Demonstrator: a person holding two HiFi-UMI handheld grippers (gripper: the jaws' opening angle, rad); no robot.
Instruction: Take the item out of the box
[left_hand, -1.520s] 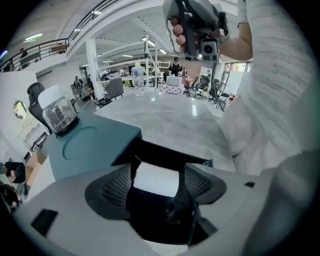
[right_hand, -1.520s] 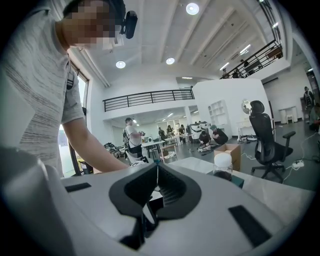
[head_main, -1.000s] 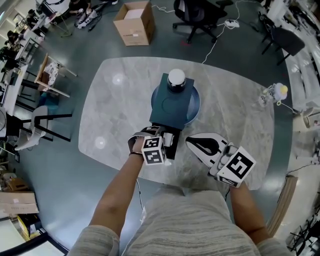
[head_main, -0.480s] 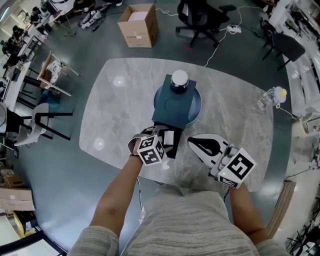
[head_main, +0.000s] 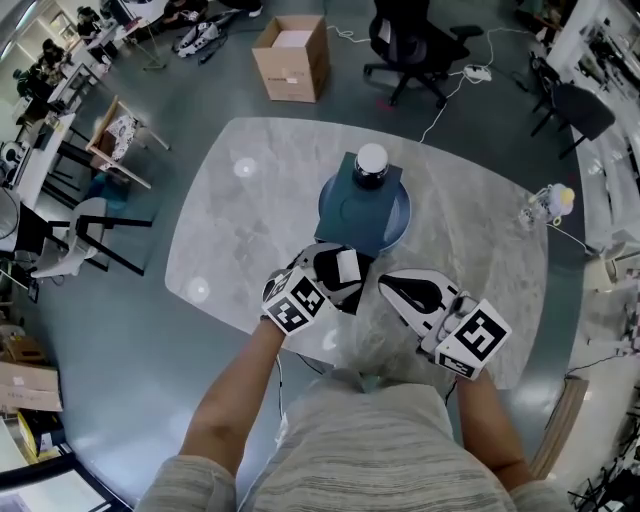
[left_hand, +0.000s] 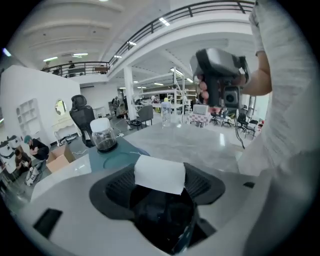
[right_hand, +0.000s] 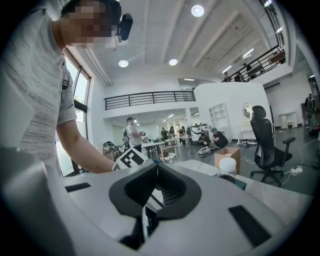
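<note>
The black item (left_hand: 162, 216), glossy and with a white label (left_hand: 159, 174) across its top, sits between the ribbed pads of the left gripper (head_main: 326, 276), whose jaws are closed onto it from either side. In the head view it shows just below centre frame, at the near edge of the dark teal box (head_main: 357, 205) (whether it is fully clear of the box cannot be told). The box rests on a round blue dish (head_main: 402, 216) in the middle of the marble table (head_main: 245, 225), and a jar (head_main: 371, 165) with a white lid and dark contents stands on the box's far end, towards the top of the frame.

Just right of the item, apart from it, the right gripper (head_main: 388, 287) points up and left towards the box; its jaws are pressed together with nothing between them. Nothing lies on the table between either gripper and the box.

A small yellow-topped object (head_main: 550, 199) sits at the table's right edge, well apart from the rest. On the floor beyond the table, a cardboard carton (head_main: 293, 58) is at top centre, a black office chair (head_main: 420, 42) to its right, and wooden chairs (head_main: 112, 150) at the left edge.
</note>
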